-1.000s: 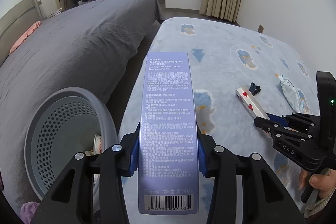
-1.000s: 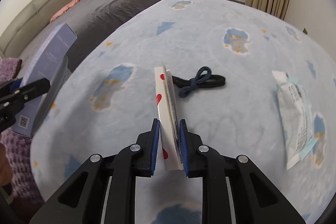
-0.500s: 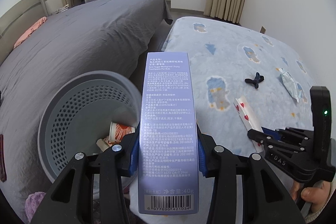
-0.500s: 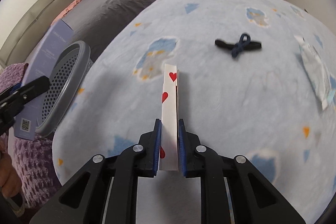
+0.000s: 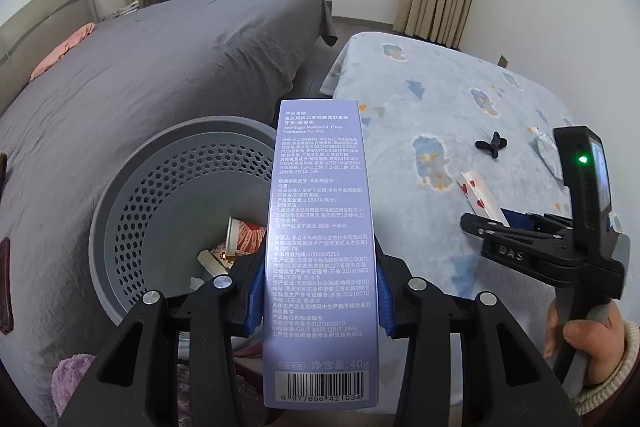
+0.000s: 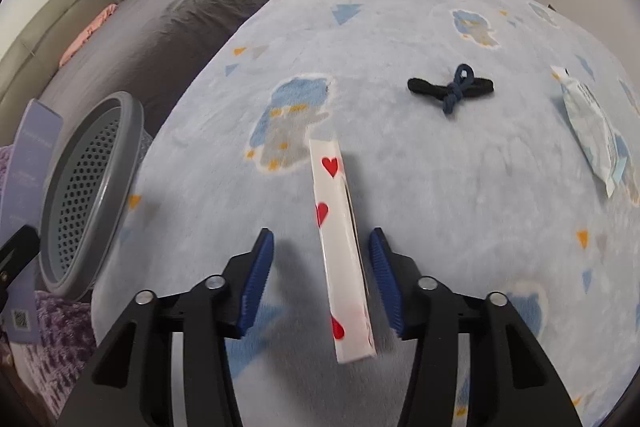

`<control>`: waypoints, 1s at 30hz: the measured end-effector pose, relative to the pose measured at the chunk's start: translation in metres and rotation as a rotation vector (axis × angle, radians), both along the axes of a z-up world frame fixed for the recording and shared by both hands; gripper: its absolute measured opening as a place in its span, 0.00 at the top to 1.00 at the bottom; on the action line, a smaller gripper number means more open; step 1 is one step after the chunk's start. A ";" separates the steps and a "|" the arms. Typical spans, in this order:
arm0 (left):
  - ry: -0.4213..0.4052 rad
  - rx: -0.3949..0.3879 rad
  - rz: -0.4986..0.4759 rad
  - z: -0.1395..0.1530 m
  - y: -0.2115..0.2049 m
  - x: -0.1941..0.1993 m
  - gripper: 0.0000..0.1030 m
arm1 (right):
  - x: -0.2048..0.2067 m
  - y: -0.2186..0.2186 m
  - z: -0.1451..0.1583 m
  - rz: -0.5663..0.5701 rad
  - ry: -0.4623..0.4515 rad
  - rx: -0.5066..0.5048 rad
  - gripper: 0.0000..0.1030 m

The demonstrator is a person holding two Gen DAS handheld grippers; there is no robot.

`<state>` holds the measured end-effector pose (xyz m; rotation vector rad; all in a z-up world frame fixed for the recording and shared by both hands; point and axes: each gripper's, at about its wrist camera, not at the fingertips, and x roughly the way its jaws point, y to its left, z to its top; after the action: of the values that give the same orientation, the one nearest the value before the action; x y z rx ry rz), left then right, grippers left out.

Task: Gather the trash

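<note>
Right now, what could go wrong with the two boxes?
The right tool is open, and the heart-printed box between its fingers is over the blue blanket, not the grey bin; it may miss. The purple toothpaste box may strike the bin's rim.

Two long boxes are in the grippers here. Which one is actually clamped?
The purple toothpaste box: the left gripper is shut on it. The heart-print box sits loose between the right gripper's open jaws.
</note>
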<state>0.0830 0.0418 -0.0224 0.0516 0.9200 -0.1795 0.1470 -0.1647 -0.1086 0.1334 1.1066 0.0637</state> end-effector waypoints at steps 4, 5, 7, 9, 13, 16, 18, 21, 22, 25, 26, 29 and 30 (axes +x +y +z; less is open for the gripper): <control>-0.008 -0.015 0.001 0.002 0.004 0.000 0.59 | 0.009 0.015 -0.005 0.018 -0.009 -0.068 0.28; -0.009 -0.017 0.001 0.003 0.006 0.000 0.59 | 0.010 0.020 -0.007 0.028 -0.012 -0.090 0.23; -0.011 -0.022 0.004 0.004 0.008 0.000 0.59 | 0.009 0.028 -0.010 0.036 -0.031 -0.133 0.19; -0.010 -0.024 0.008 0.003 0.012 0.000 0.59 | 0.008 0.026 -0.011 0.022 -0.043 -0.107 0.15; -0.006 -0.025 0.015 0.002 0.016 -0.001 0.59 | 0.010 0.030 -0.012 0.042 -0.033 -0.115 0.11; -0.004 -0.030 0.021 0.001 0.017 0.000 0.59 | 0.015 0.033 -0.013 0.053 -0.002 -0.129 0.08; -0.001 -0.034 0.024 0.000 0.018 0.001 0.59 | 0.018 0.034 -0.013 0.053 0.014 -0.129 0.08; 0.000 -0.036 0.019 0.001 0.017 0.001 0.59 | 0.019 0.034 -0.013 0.054 0.021 -0.133 0.08; -0.002 -0.035 0.017 0.001 0.017 0.000 0.59 | 0.019 0.035 -0.013 0.054 0.021 -0.136 0.08; -0.004 -0.038 0.012 0.003 0.017 -0.001 0.59 | 0.017 0.036 -0.013 0.061 0.002 -0.139 0.08; -0.006 -0.038 0.010 0.003 0.017 -0.002 0.59 | 0.016 0.035 -0.013 0.058 -0.007 -0.139 0.08; -0.011 -0.040 0.007 0.005 0.016 -0.003 0.59 | 0.015 0.035 -0.013 0.055 -0.018 -0.140 0.08; -0.011 -0.040 0.007 0.006 0.016 -0.003 0.59 | 0.014 0.035 -0.013 0.056 -0.021 -0.142 0.08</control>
<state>0.0801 0.0583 -0.0163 0.0123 0.9048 -0.1914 0.1615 -0.1295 -0.1216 -0.0253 1.0905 0.0367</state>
